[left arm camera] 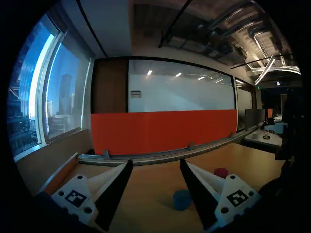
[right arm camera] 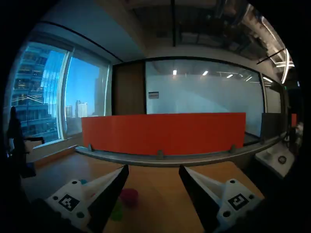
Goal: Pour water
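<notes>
A: Entry. Left claw spread wide, nothing between its fingers; right claw likewise wide and empty. Both hover above the table, facing the orange partition.

B: Vessels?

A: Left gripper view: blue cup on the table below the gap, close to the finger on the view's right; red cup farther off, beyond that finger. Right gripper view: magenta cup low beside the finger on the view's left, a green item touching or just beside it (too blurred to tell which).

B: Which holds water?

A: Cannot tell; contents hidden at this angle. Judgement: nothing grasped, task at its start.

B: Risks?

A: Cups lie low in view, partly behind fingers, so a descent could clip a rim and tip one. A skewed pinch may let a small cup slide out; a full one would spill on lifting.
</notes>
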